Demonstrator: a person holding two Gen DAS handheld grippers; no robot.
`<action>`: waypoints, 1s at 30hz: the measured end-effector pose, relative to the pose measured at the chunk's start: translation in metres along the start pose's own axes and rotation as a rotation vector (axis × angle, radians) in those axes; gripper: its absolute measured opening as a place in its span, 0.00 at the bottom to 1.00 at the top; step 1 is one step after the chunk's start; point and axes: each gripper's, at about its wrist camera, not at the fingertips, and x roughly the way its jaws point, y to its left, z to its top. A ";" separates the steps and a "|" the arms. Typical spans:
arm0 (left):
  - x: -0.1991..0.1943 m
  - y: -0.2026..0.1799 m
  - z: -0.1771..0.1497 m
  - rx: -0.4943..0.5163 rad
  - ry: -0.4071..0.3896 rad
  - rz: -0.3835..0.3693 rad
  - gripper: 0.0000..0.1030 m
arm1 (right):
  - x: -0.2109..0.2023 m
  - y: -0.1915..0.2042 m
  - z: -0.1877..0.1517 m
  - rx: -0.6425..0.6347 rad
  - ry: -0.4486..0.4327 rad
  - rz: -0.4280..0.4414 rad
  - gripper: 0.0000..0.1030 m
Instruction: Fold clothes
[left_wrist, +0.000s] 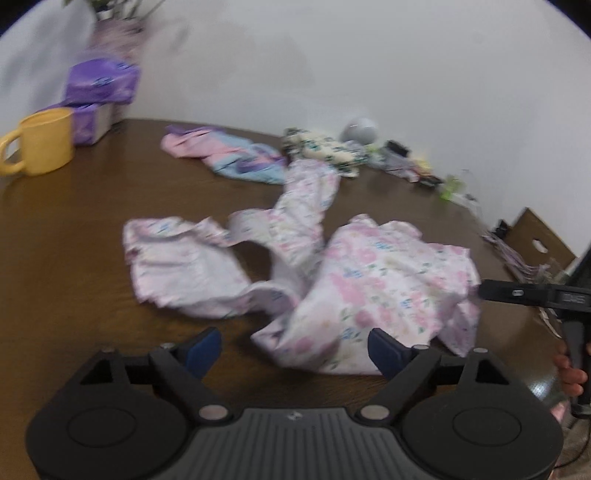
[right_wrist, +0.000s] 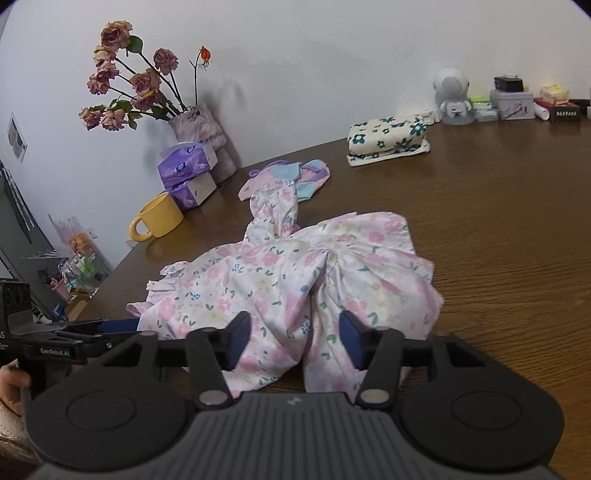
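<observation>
Nearby, roses (right_wrist: 122, 79) in a vase (right_wrist: 199, 123); both grippers' fingers wide, empty.

A plain white wall (right_wrist: 332, 44) runs behind a dark brown wood-grain table (right_wrist: 498, 229). At ten o'clock in the right wrist view, a vase of faded pink roses (right_wrist: 125, 77) casts soft shadows on that wall. At nine o'clock, a paper sheet (right_wrist: 16, 138) hangs there. Light is even and dim.
</observation>
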 end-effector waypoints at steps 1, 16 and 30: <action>0.000 0.000 0.000 0.000 0.010 0.016 0.85 | -0.002 0.000 0.001 0.001 0.000 -0.004 0.61; -0.028 0.011 0.022 -0.012 -0.015 0.071 0.86 | 0.009 0.028 0.049 -0.112 0.036 -0.011 0.76; 0.063 0.003 0.105 0.136 0.122 0.141 0.85 | 0.146 0.031 0.126 -0.120 0.309 -0.211 0.77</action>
